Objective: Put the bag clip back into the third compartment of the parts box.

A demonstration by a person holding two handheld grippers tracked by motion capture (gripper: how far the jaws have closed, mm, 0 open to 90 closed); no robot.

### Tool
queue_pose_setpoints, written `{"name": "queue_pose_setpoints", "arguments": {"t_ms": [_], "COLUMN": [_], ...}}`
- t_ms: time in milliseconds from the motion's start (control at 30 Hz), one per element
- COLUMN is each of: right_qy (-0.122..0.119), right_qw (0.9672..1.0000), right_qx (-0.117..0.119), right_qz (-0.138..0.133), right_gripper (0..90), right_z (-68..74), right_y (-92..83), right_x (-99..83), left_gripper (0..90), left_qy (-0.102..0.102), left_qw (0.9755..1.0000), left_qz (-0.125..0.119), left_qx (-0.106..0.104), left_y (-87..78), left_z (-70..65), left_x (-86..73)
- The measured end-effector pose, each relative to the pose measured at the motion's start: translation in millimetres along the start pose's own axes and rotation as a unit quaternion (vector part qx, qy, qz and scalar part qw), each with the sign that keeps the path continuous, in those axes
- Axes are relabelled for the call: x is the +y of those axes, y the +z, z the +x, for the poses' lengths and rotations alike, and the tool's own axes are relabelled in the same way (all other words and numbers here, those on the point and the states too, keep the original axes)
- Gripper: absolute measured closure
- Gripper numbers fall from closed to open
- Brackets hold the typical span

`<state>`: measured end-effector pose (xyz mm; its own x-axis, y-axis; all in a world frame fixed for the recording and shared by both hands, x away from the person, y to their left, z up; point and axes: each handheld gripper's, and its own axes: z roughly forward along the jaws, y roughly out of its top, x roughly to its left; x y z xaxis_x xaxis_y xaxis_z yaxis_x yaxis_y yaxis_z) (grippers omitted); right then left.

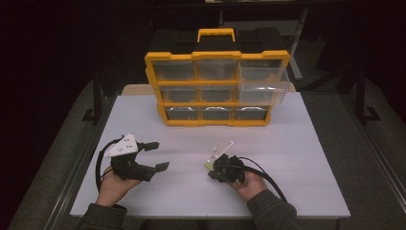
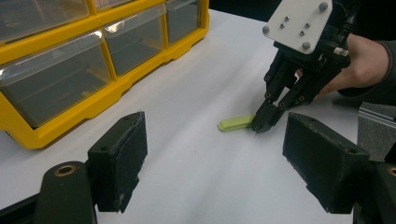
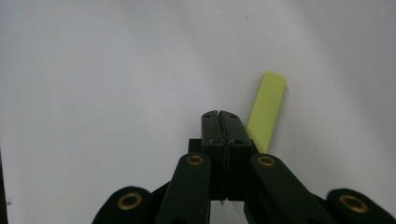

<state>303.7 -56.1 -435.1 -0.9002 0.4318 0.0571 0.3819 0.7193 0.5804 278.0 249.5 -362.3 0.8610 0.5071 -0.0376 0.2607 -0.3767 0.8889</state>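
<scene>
Inspecting table state: one person seated at the near edge, a two-jaw gripper in each hand, forearms entering from the bottom of the high view.
Table (image 1: 297, 158): pale, flat top; bare between the two grippers.
Left gripper (image 1: 159, 155): held in the left hand (image 1: 112, 184) on the near left of the table. Jaws stand wide apart with nothing between them; in the left gripper view both black pads frame bare tabletop.
Right gripper (image 1: 211, 171): held in the right hand (image 1: 249, 184) near the table's middle, tips angled down to the surface. Jaws pressed together; the right gripper view shows the two pads meeting along one seam with no gap.
Green strip (image 3: 267, 109): small, flat, yellow-green piece lying on the table. It sits just beside the closed tips of the right gripper, at their side rather than between the pads. Whether it touches the tips cannot be told. In the left gripper view its near end meets the tip area (image 2: 237, 123).
Grip on strip: not confirmed; the pads close on each other, with the strip outside them.
Organiser box (image 1: 218, 86): yellow-framed drawer cabinet with clear drawers and a top handle, standing upright at the far side of the table, well apart from both grippers.
Open drawer (image 1: 264, 88): one clear drawer on the box's right column stands pulled out towards the person.
</scene>
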Motion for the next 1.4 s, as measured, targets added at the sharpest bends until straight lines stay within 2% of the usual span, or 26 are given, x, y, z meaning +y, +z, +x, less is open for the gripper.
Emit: {"name": "queue_pose_setpoints", "arguments": {"t_ms": [167, 233, 267, 300, 433, 467, 500, 533, 567, 600, 633, 767, 867, 967, 1000, 1067, 1400], "right_qy": [0.003, -0.002, 0.006, 0.004, 0.026, 0.025, 0.039, 0.036, 0.047, 0.044, 0.051, 0.049, 0.060, 0.059, 0.051, 0.054, 0.039], "right_qw": [1.0000, 0.9998, 0.9997, 0.9996, 0.9989, 0.9990, 0.9985, 0.9986, 0.9982, 0.9983, 0.9980, 0.9983, 0.9977, 0.9978, 0.9983, 0.9982, 0.9987], "right_qx": [0.006, 0.017, 0.019, 0.016, 0.010, 0.003, 0.003, 0.000, 0.000, -0.006, -0.005, -0.015, -0.012, -0.015, -0.021, -0.021, -0.032], "right_qz": [0.000, -0.011, -0.014, -0.021, -0.037, -0.037, -0.039, -0.039, -0.039, -0.038, -0.037, -0.029, -0.027, -0.024, -0.019, -0.017, -0.005], "right_gripper": [86.8, 85.1, 84.0, 82.1, 75.8, 73.3, 71.8, 70.4, 68.4, 67.8, 66.9, 64.4, 64.3, 64.6, 64.9, 65.6, 71.3], "right_z": [-2.4, -3.7, -2.2, -3.0, -6.2, -8.5, -9.7, -11.4, -11.5, -12.7, -12.7, -15.9, -16.1, -16.9, -18.2, -17.3, -17.3], "right_y": [-0.9, -2.9, -5.4, -7.8, -15.0, -15.8, -16.6, -16.6, -17.0, -16.4, -15.7, -10.5, -8.3, -5.7, -4.4, -2.8, 3.3], "right_x": [-1.6, -1.0, 0.2, 1.2, 4.1, 4.5, 5.6, 5.7, 6.7, 6.6, 7.1, 6.4, 6.5, 6.3, 5.8, 6.0, 5.4], "left_gripper": [22.1, 22.1, 22.1, 22.1, 22.1, 22.1, 22.1, 22.1, 22.1, 22.1, 22.1, 22.1, 22.1, 22.1, 22.1, 22.1, 22.1], "left_qy": [0.002, 0.003, 0.003, 0.002, 0.002, 0.002, 0.003, 0.003, 0.003, 0.002, 0.002, 0.001, 0.002, 0.003, 0.002, 0.002, 0.002], "left_qw": [1.0000, 1.0000, 1.0000, 1.0000, 1.0000, 1.0000, 1.0000, 1.0000, 1.0000, 1.0000, 1.0000, 1.0000, 1.0000, 1.0000, 1.0000, 1.0000, 1.0000], "left_qz": [0.003, 0.003, 0.003, 0.002, 0.002, 0.003, 0.003, 0.003, 0.003, 0.003, 0.003, 0.004, 0.005, 0.005, 0.004, 0.004, 0.006], "left_qx": [0.000, -0.001, -0.001, -0.001, -0.001, -0.001, -0.001, -0.002, -0.002, -0.002, -0.003, -0.003, -0.003, -0.003, -0.003, -0.003, -0.001], "left_y": [0.9, 0.8, 0.6, 0.5, 0.7, 0.9, 1.0, 1.4, 1.5, 1.7, 1.8, 2.1, 1.8, 1.8, 1.9, 1.9, 1.1], "left_z": [-0.4, -0.5, -0.6, -0.6, -0.6, -0.6, -0.6, -0.6, -0.8, -0.8, -0.8, -1.1, -0.8, -0.8, -0.9, -1.2, -0.8], "left_x": [-0.1, 0.1, 0.1, 0.1, 0.1, 0.1, 0.2, 0.2, 0.2, 0.2, 0.2, 0.1, 0.1, 0.0, 0.0, 0.0, -0.1]}}
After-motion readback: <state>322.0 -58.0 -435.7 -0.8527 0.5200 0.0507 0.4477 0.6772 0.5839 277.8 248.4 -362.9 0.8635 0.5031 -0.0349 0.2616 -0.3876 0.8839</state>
